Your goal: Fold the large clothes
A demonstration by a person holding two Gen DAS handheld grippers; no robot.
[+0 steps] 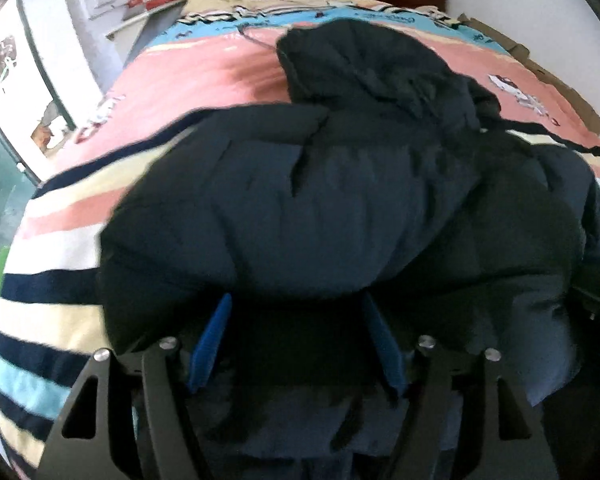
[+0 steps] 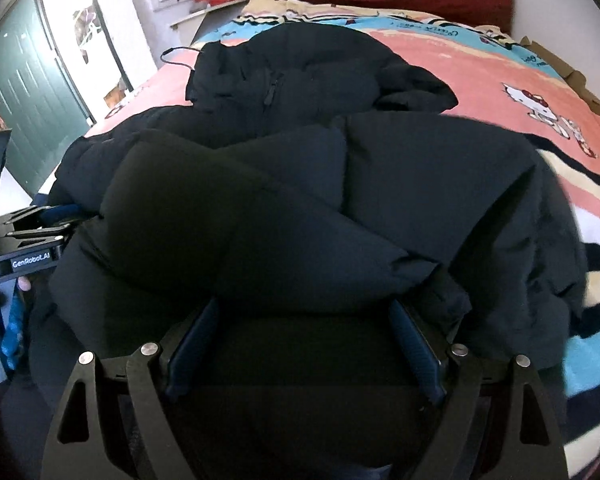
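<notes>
On the striped bedspread (image 1: 52, 248) the dark puffer jacket (image 1: 320, 200) lies bunched, and my left gripper (image 1: 296, 312) and right gripper (image 2: 304, 312), fingers spread, seemingly straddle its near hem for lifting.

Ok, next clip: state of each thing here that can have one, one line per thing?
Dark puffer jacket: lying on the bed, bunched and partly folded, a padded section laid across the body.
Jacket hood: rumpled, at the far end toward the headboard.
Left gripper: open, jaws spread, jacket edge draped over its fingertips.
Right gripper: open, jaws spread under the near padded fold.
Striped blanket: spread over the bed.
</notes>
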